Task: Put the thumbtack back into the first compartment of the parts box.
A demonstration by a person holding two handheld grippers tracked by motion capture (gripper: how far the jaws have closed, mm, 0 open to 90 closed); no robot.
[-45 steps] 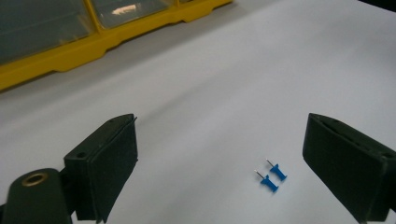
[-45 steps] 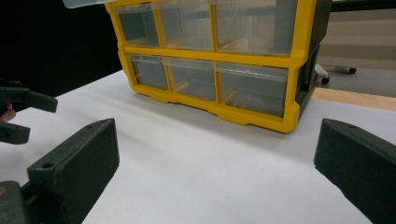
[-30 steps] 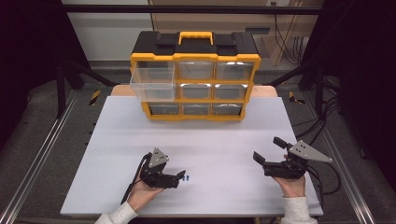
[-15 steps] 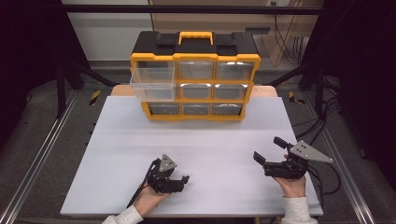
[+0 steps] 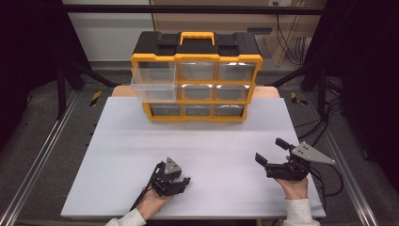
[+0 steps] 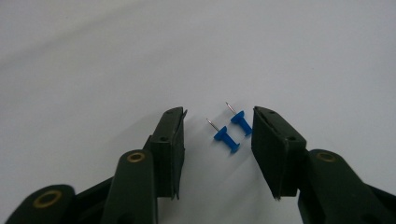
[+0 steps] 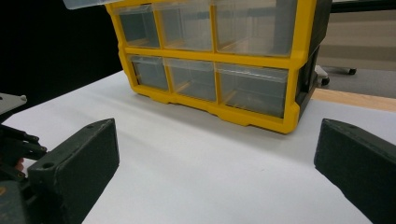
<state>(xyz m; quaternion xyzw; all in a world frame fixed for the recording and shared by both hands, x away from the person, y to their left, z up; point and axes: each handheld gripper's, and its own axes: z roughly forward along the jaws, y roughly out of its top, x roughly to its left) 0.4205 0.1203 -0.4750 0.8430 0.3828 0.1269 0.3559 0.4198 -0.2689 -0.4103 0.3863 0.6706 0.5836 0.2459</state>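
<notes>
Two small blue push pins (image 6: 227,138) (image 6: 241,122) lie side by side on the white table (image 5: 141,141), needles pointing away. My left gripper (image 6: 218,114) is lowered around them with one jaw on each side. Its jaws have just been closing, and the pins are between them. The right jaw is very near the farther pin, and the left jaw stands apart. In the high view my left gripper (image 5: 182,181) sits near the front edge, tilted down. My right gripper (image 5: 271,151) is held at the front right, open wide with nothing between its jaws (image 7: 215,154).
A yellow and black drawer organizer (image 5: 195,80) with clear drawers stands at the back of the table. Its upper left drawer (image 5: 153,84) is pulled out. In the right gripper view the organizer (image 7: 215,60) is ahead and my left gripper (image 7: 9,135) is at the left edge.
My left gripper has sunk and shifted slightly right over the blue pins, which it now covers in the high view. Its jaws have narrowed. The right gripper has stayed still.
</notes>
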